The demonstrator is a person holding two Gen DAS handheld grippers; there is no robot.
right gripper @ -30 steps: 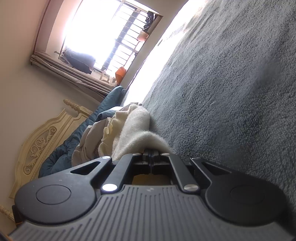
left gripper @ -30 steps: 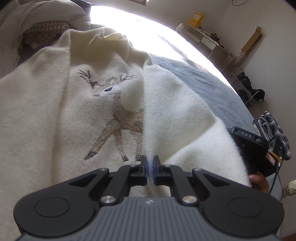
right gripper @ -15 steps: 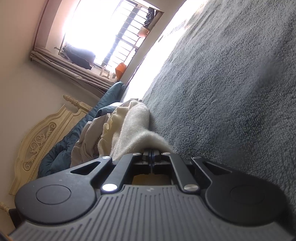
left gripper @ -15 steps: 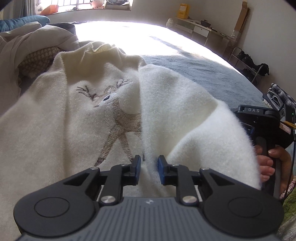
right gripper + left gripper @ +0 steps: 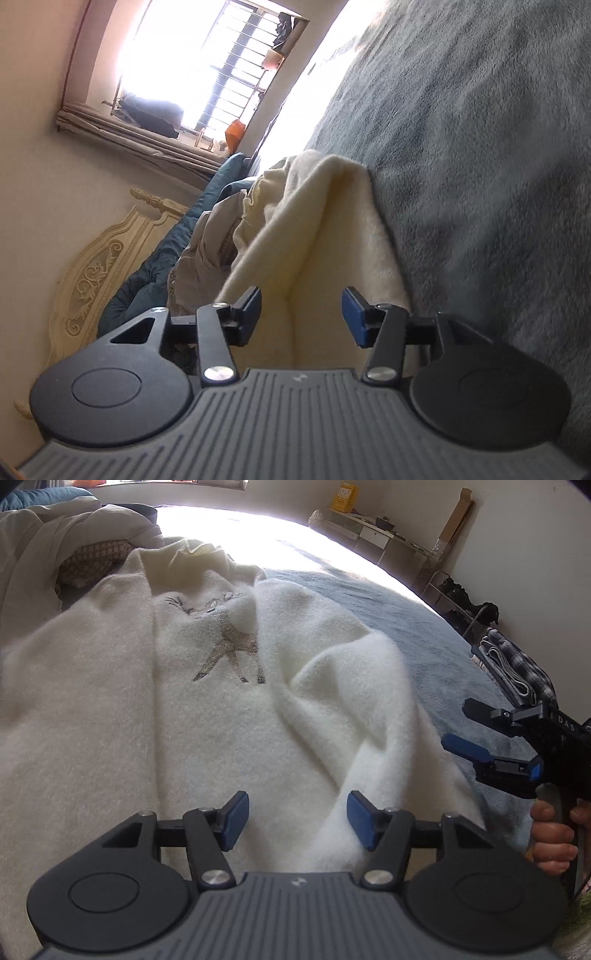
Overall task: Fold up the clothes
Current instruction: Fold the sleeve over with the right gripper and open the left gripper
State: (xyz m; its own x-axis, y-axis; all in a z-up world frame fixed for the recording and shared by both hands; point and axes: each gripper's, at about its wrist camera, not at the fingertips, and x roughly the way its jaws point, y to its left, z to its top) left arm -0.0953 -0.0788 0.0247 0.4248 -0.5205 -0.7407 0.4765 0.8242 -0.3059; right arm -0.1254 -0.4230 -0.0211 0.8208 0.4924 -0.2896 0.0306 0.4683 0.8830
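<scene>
Opening right tongs (image 5: 301,317) frame cream sweater (image 5: 314,221).

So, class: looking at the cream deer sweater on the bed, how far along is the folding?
Done: one side of the cream sweater lies folded inward over the front, partly covering the deer. In hand: nothing; the left claw and right claw are both opening, pads clear of the fabric. Left: the other side is unfolded, and the sweater is not yet a compact stack on the grey bed cover.

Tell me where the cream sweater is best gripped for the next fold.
Probably the raised fold of the sweater on its right side, coming from the blanket side. That ridge stands up off the flat body, so a claw could close across it; the rest lies flat.
</scene>
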